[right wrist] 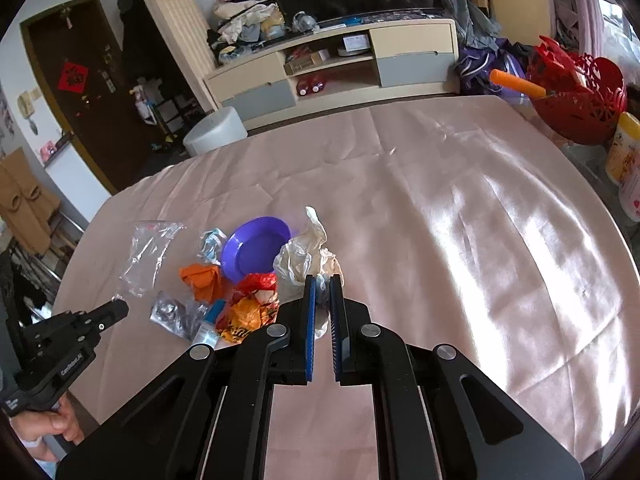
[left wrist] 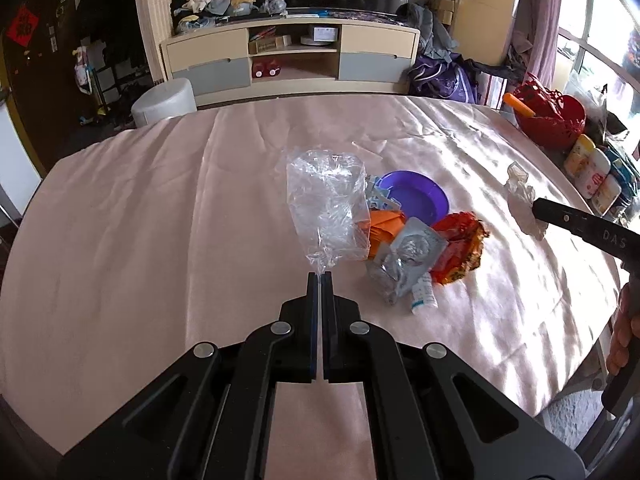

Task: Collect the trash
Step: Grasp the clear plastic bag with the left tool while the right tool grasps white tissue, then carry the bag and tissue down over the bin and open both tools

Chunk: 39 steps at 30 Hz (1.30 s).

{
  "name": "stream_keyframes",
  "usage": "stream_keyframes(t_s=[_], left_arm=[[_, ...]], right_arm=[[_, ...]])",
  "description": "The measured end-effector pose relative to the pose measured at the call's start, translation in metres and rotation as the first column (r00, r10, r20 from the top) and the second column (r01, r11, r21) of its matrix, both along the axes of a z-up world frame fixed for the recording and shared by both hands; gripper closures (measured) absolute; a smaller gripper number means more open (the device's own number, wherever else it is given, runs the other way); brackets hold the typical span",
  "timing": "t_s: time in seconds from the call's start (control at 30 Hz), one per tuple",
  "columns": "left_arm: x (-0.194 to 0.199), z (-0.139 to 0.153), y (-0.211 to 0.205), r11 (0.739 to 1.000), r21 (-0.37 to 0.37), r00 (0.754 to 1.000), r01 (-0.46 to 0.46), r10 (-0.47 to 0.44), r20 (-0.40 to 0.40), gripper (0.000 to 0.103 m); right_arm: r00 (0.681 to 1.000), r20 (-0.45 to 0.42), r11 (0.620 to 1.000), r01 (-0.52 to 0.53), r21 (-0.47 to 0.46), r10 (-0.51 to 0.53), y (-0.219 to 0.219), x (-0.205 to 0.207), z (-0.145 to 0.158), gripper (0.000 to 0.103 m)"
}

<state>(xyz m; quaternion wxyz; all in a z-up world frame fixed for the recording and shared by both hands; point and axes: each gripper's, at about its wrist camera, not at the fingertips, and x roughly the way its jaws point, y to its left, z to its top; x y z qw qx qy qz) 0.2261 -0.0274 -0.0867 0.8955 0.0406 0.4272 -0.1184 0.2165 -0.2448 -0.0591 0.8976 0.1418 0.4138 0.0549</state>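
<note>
My left gripper (left wrist: pixel 321 276) is shut on the corner of a clear plastic bag (left wrist: pixel 326 204) and holds it above the pink tablecloth; the bag also shows in the right wrist view (right wrist: pixel 150 254). My right gripper (right wrist: pixel 323 280) is shut on a crumpled white wrapper (right wrist: pixel 306 256), also seen in the left wrist view (left wrist: pixel 522 196). A purple bowl (left wrist: pixel 416 198) sits mid-table with trash beside it: an orange paper wad (left wrist: pixel 384 226), a red-orange snack bag (left wrist: pixel 460 248), a clear blister pack (left wrist: pixel 404 260) and a small white tube (left wrist: pixel 423 294).
A red basket (left wrist: pixel 552 116) with an orange-handled tool and several jars (left wrist: pixel 592 172) stand at the table's right edge. A TV cabinet (left wrist: pixel 292 60) and a white stool (left wrist: pixel 164 100) stand beyond the far edge. The pink tablecloth (left wrist: pixel 140 220) is wrinkled.
</note>
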Motion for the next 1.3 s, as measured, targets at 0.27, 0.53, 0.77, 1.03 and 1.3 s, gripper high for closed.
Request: stream_keyframes(t_s=[0.27, 0.53, 0.77, 1.03, 1.3], left_arm=[[-0.056, 0.047, 0.011, 1.000, -0.029, 0.999, -0.010, 0.011, 0.039, 0.103], [-0.133, 0.074, 0.022, 0.995, -0.095, 0.999, -0.021, 0.025, 0.037, 0.103], [-0.199, 0.060, 0.023, 0.992, -0.125, 1.000, -0.008, 0.007, -0.004, 0.103], [-0.237, -0.001, 0.025, 0.991, -0.129, 0.993, -0.030, 0.015, -0.114, 0.103], [-0.250, -0.059, 0.028, 0.994, -0.103, 0.974, -0.028, 0.004, -0.226, 0.103]], right_arm=[[0.999, 0.019, 0.999, -0.027, -0.038, 0.028, 0.021, -0.044, 0.045, 0.095], [0.998, 0.036, 0.998, -0.056, -0.009, 0.056, 0.041, -0.115, 0.073, 0.095], [0.994, 0.026, 0.994, -0.109, -0.020, 0.110, 0.069, -0.178, 0.060, 0.095], [0.985, -0.067, 0.987, -0.158, -0.006, 0.157, 0.094, -0.209, 0.003, 0.095], [0.971, -0.161, 0.983, -0.181, -0.003, 0.179, 0.109, -0.213, -0.036, 0.094]])
